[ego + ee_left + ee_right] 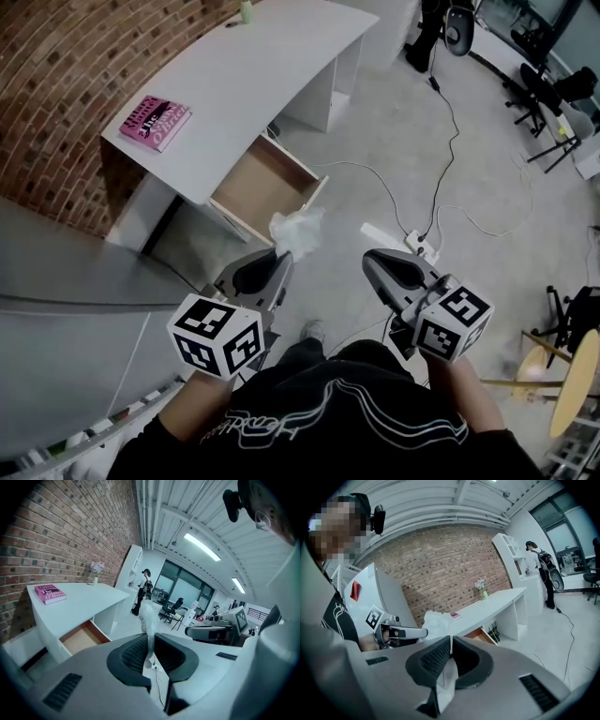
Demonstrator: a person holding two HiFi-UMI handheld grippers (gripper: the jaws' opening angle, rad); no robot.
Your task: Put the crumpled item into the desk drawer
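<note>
Carrying step: left gripper [280, 253] jaws clamped on crumpled plastic wrap [296, 231], near the open drawer [255, 186]; right gripper [368, 259] jaws together, empty. Next I'd reach over the drawer and release.

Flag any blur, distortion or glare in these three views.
Head view: evenly lit and sharp, no glare on the desk. Left gripper view: strong fisheye, dark corners, ceiling lights blown out, crumpled item slightly soft. Right gripper view: same fisheye and vignette, brick wall courses curved, mosaic patch at top left.
</note>
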